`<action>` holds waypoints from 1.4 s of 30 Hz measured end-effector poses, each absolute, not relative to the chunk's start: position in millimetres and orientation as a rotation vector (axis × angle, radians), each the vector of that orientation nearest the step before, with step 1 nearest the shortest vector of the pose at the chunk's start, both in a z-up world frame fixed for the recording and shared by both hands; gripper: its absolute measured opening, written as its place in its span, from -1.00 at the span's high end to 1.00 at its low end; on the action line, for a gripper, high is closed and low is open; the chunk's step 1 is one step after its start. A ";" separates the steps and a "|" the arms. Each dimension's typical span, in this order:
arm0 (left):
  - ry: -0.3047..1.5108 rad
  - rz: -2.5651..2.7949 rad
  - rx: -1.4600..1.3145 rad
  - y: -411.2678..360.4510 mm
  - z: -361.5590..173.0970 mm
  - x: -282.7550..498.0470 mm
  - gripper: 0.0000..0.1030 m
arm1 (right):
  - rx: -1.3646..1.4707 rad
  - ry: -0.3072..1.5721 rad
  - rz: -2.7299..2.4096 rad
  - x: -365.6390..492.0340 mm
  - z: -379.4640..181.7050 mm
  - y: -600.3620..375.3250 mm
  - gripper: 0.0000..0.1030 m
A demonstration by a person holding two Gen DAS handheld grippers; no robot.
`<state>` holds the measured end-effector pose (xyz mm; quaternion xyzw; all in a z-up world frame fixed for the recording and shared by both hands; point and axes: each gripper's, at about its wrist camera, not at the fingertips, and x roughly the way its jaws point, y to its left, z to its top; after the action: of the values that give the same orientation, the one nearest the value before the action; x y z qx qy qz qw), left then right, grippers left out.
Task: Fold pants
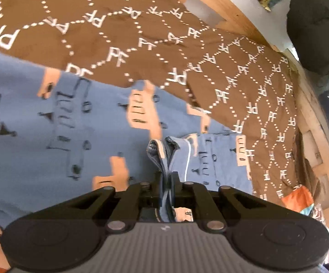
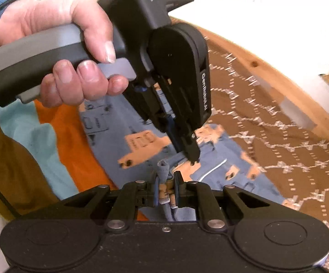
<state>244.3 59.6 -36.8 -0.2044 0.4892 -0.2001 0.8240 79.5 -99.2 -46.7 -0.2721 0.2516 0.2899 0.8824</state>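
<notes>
Blue pants (image 1: 62, 125) printed with peach trucks lie spread on a brown bedspread (image 1: 141, 29). My left gripper (image 1: 167, 182) is shut on a bunched hem of the pants, the cloth standing up between its fingers. In the right wrist view my right gripper (image 2: 165, 188) is shut on another bunched edge of the pants (image 2: 146, 145). The left gripper (image 2: 193, 159), held in a hand, points down onto the cloth just beyond it.
A wooden bed frame (image 1: 228, 6) runs along the far side of the bedspread, with a dark bundle (image 1: 317, 29) beyond it. An orange and teal cloth (image 2: 57, 136) lies beside the pants, also seen at the bed's corner (image 1: 299, 198).
</notes>
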 end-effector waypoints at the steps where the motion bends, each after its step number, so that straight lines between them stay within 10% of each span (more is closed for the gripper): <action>1: 1.040 -0.426 -0.431 61.2 -39.2 243.9 0.87 | -0.565 0.535 0.609 80.9 -49.8 -96.5 0.74; 5: 1.037 -0.434 -0.414 64.8 -44.4 240.9 0.81 | -0.559 0.553 0.623 80.3 -54.8 -95.4 0.65; 14: 0.911 -0.423 -0.318 61.8 -15.8 219.9 -0.05 | -0.533 0.453 0.445 73.9 -33.9 -177.3 -0.95; 42: 0.945 -0.170 -0.129 5.6 -40.2 219.8 -0.22 | -0.436 0.496 0.024 170.0 -71.5 -248.9 -0.98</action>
<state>219.8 5.6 -40.2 -0.0622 0.4540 -0.0819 0.8850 169.9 -248.9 -71.5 -0.2140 0.2433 0.0118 0.9460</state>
